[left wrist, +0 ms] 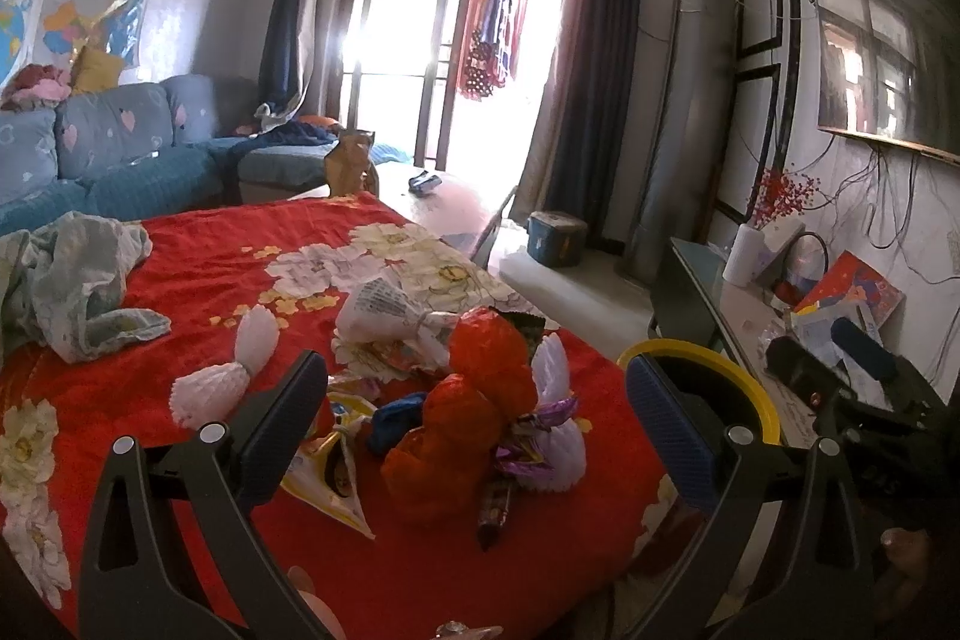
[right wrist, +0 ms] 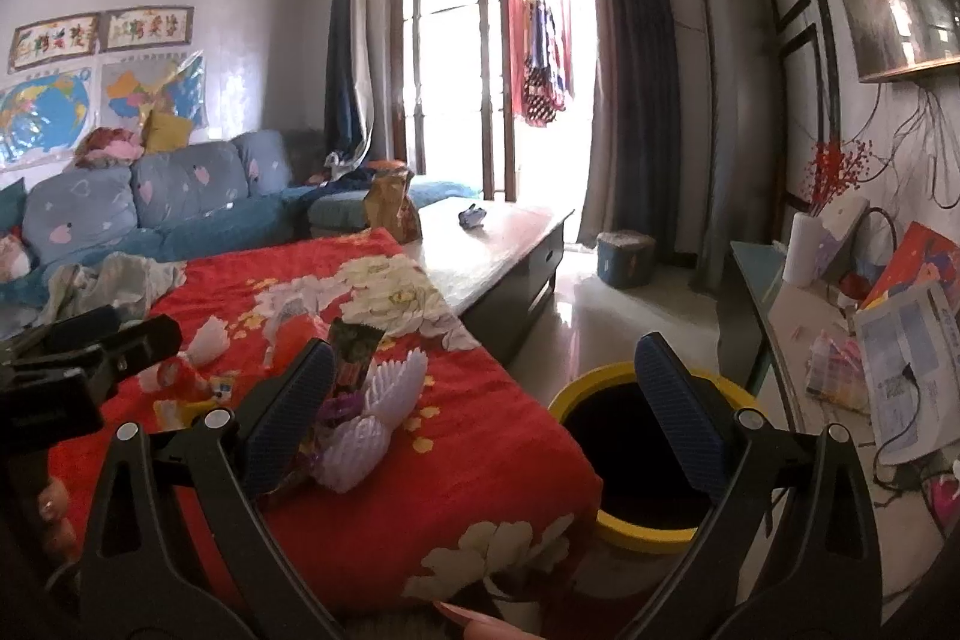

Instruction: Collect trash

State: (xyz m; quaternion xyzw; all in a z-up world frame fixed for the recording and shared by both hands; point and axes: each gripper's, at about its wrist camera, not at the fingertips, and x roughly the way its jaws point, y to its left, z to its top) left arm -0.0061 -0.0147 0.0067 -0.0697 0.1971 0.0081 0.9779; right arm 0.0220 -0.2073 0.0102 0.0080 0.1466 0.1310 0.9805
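Trash lies in a pile on the red flowered cloth (left wrist: 198, 274): an orange-red foam net (left wrist: 474, 400), white foam nets (left wrist: 216, 388) (right wrist: 372, 418), a yellow snack packet (left wrist: 336, 478), a purple candy wrapper (left wrist: 534, 436), a blue scrap (left wrist: 396, 418) and a dark wrapper (left wrist: 495, 511). A black bin with a yellow rim (right wrist: 630, 466) stands on the floor right of the table, also in the left wrist view (left wrist: 738, 382). My left gripper (left wrist: 474, 418) is open and empty, just short of the pile. My right gripper (right wrist: 480, 418) is open and empty, between table edge and bin.
A crumpled grey-blue cloth (left wrist: 78, 280) lies at the table's left. A brown paper bag (left wrist: 351, 160) stands at the far end by a low pale table (right wrist: 498, 244). A blue sofa (left wrist: 120, 142) is at left. A cluttered side counter (right wrist: 840, 340) runs along the right wall.
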